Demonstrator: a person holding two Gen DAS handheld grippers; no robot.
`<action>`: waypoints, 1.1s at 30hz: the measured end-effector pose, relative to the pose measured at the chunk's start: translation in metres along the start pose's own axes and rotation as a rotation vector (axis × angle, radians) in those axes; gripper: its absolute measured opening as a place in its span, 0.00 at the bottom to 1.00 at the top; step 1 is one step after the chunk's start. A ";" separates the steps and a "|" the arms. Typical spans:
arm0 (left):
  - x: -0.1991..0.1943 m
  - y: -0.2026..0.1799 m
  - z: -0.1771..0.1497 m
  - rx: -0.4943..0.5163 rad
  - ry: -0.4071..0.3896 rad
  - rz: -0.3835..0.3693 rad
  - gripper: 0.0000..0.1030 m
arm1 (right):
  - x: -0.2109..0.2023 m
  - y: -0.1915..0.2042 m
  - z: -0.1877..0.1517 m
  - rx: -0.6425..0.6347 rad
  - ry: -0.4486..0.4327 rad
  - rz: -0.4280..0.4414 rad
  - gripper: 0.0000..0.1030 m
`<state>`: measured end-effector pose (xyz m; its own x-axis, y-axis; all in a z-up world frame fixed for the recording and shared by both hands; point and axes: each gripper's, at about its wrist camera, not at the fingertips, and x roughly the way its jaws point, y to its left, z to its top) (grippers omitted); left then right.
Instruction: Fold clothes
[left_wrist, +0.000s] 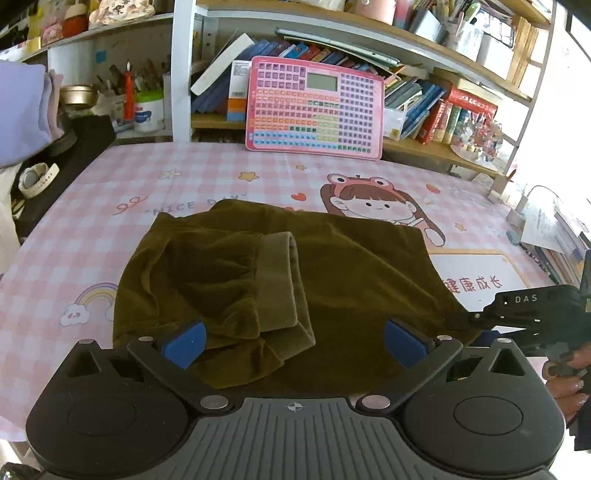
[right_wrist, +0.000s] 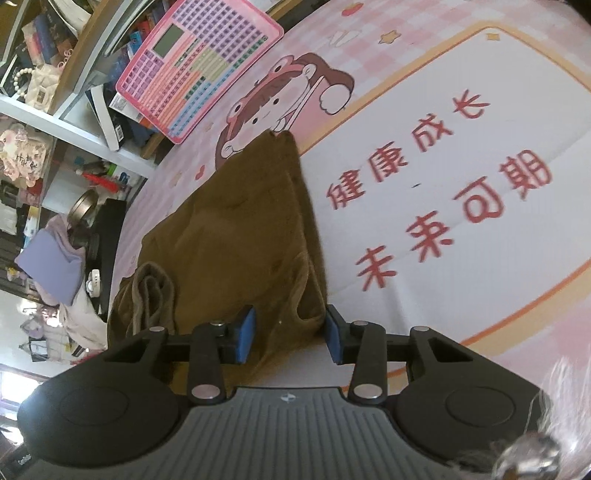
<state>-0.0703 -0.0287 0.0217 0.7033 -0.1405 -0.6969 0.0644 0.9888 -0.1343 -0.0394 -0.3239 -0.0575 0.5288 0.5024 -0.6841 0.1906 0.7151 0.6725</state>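
One olive-brown garment (left_wrist: 332, 280) lay on the desk, partly folded, with one ribbed cuff (left_wrist: 280, 280) turned up on top of it. Two grippers worked at it. The left gripper (left_wrist: 295, 339) stood over the near edge with its jaws wide and nothing pinched between them. The right gripper (right_wrist: 290, 334) had its jaws narrower, set either side of the garment's near corner, though its blue pads (right_wrist: 246, 334) did not seem to press the cloth.

The desk wore a pink checked mat (left_wrist: 184, 177) printed with a cartoon girl and red characters. Behind it stood shelves (left_wrist: 424, 146) crowded with books, and one pink keyboard-like toy board (left_wrist: 314, 107) leaned against them.

The left wrist view alone showed the right gripper from the side, with a hand (left_wrist: 569, 373) on its handle. The right wrist view alone showed the garment's far corner and a lilac folded cloth (right_wrist: 51, 266) off to the side.
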 end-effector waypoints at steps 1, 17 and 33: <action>0.000 0.000 0.000 -0.001 0.000 0.002 1.00 | 0.001 0.001 0.000 0.000 0.005 0.012 0.36; -0.001 0.009 0.000 -0.043 0.002 0.023 1.00 | 0.003 -0.005 0.006 0.095 0.019 0.222 0.38; 0.000 0.013 -0.007 -0.055 0.016 0.013 1.00 | 0.009 -0.017 -0.012 0.113 0.086 0.177 0.43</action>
<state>-0.0743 -0.0166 0.0149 0.6927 -0.1292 -0.7096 0.0167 0.9864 -0.1633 -0.0483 -0.3253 -0.0781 0.4910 0.6581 -0.5708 0.1952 0.5554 0.8083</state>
